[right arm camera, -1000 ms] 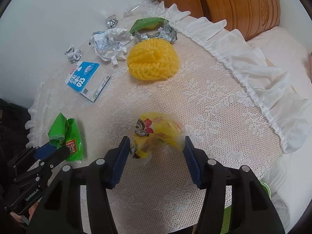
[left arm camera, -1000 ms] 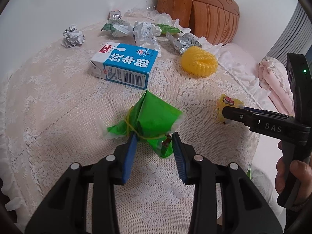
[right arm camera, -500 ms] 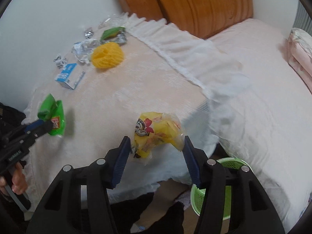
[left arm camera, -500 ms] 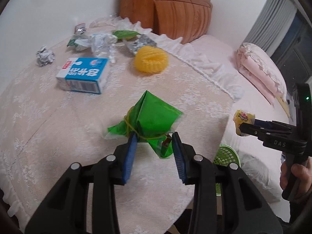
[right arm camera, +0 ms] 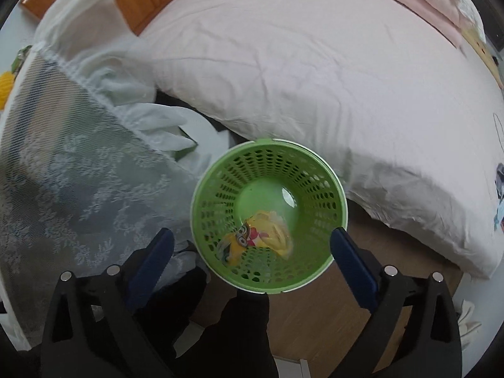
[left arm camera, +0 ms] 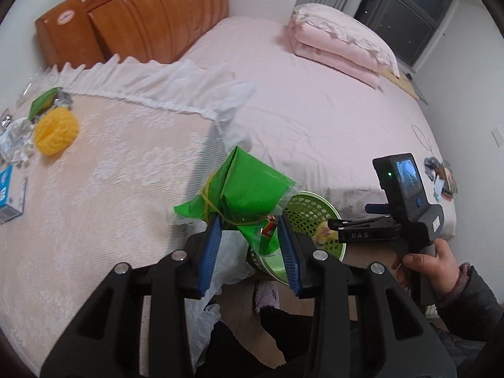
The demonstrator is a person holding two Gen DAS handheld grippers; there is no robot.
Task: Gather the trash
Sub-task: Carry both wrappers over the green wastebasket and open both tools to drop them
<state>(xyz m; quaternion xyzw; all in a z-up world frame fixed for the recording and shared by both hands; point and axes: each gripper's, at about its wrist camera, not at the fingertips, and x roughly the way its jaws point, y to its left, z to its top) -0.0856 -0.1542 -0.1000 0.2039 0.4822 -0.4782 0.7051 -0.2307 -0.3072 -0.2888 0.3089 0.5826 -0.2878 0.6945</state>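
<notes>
the yellow wrapper (right arm camera: 258, 241), crinkled and printed with a goggle-eyed cartoon face and a red patch, lies loose on the floor of the green basket (right arm camera: 318, 271), a round perforated bin on the wooden floor between the lace-covered table (right arm camera: 63, 195) and the pink bed (right arm camera: 315, 78); the right gripper (right arm camera: 252, 249) points almost straight down over the bin, its blue pads flung wide to either side of the rim, the jaws having just been opening, with nothing pinched between them; the other piece, a green wrapper (left arm camera: 249, 189) folded into a peak and bound with a yellow rubber band, with a red-printed corner hanging low, is clamped between the blue pads of the left gripper (left arm camera: 247, 245), which tilts down past the table's edge toward the bin; the left wrist view alone shows what still sits on the table: a yellow foam net (left arm camera: 55, 132), crumpled foil (left arm camera: 17, 138) beside it, a blue and white milk carton (left arm camera: 9, 192) at the picture's left edge, plus a wooden headboard (left arm camera: 141, 22) and a folded pink quilt (left arm camera: 340, 47); it also shows the person's right hand (left arm camera: 431, 264) gripping the handle of the right tool from below, a dark sleeve at the wrist; only the right wrist view looks into the bin and finds the yellow piece lying there.
</notes>
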